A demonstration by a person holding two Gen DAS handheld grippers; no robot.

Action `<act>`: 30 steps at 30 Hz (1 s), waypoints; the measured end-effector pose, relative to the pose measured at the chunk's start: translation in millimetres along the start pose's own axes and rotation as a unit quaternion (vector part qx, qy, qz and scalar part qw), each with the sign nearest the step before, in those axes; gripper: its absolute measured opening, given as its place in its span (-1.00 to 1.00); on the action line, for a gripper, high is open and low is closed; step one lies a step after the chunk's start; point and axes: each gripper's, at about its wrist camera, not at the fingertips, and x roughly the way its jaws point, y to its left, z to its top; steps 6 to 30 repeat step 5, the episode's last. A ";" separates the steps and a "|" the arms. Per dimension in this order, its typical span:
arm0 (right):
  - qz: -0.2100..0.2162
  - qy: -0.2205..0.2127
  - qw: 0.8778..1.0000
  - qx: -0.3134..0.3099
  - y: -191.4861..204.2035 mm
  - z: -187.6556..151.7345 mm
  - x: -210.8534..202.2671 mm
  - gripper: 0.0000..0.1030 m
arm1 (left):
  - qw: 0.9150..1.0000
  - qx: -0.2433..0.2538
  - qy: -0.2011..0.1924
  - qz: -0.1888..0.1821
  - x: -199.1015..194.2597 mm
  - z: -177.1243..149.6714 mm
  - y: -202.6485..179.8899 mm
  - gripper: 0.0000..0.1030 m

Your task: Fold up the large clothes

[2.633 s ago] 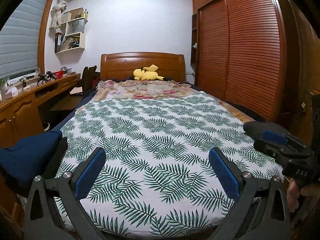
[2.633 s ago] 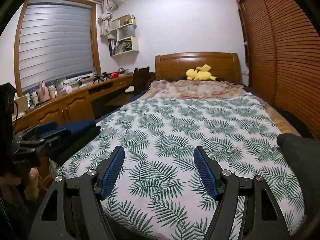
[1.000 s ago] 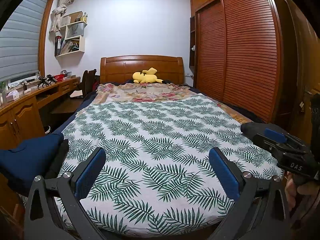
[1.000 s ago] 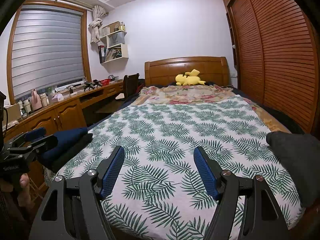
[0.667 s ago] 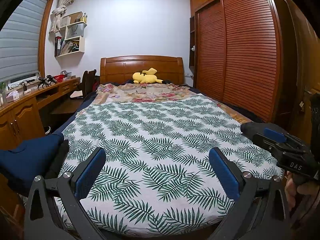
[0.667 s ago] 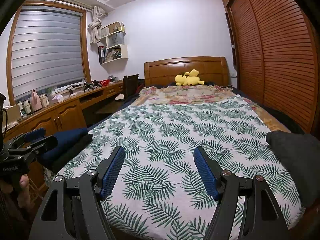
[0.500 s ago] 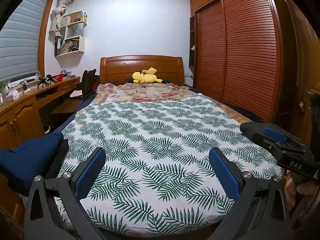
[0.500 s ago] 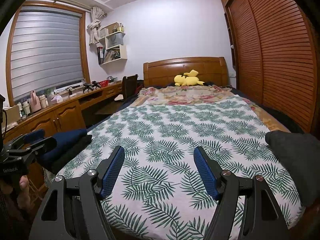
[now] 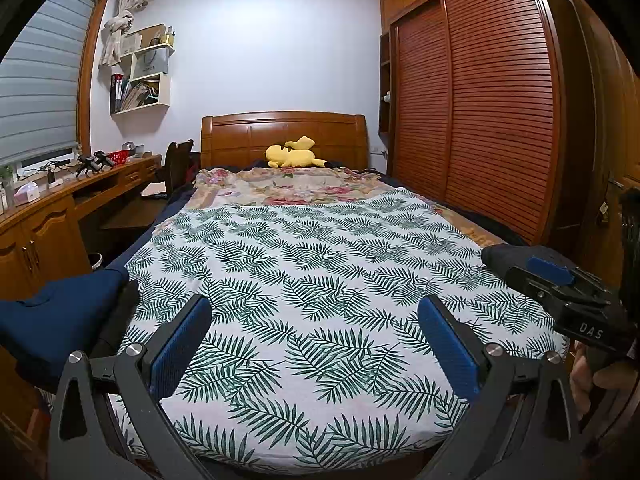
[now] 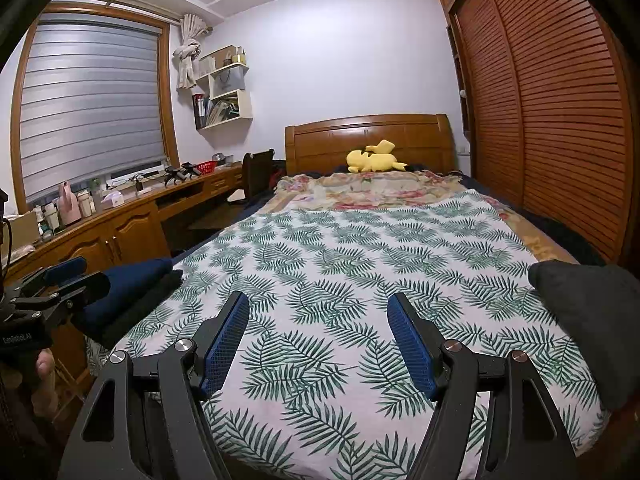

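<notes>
Both grippers, left (image 9: 314,342) and right (image 10: 318,338), hover spread and empty over the bed's (image 9: 320,272) foot edge. Navy stack (image 9: 60,312) sits at its left corner, grey pile (image 10: 588,312) at the right; a clumsy grab could drag either off.

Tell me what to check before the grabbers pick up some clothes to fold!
1. Left gripper open with nothing between its pads: ok.
2. Right gripper open with nothing between its pads: ok.
3. Bare spot in the middle of the leaf-print bedspread for folding: ok.
4. Clothes to fetch: navy folded garment at the bed's left corner and dark grey garment at the right edge, both untouched: ok.
5. What lies beneath the navy garment, a black layer: cannot tell whether it is one piece or more.
</notes>
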 end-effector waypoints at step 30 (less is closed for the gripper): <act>0.000 0.000 1.000 0.000 -0.3 0.2 -0.2 0.42 | 1.000 0.000 0.000 0.000 -0.6 0.2 -0.2 1.00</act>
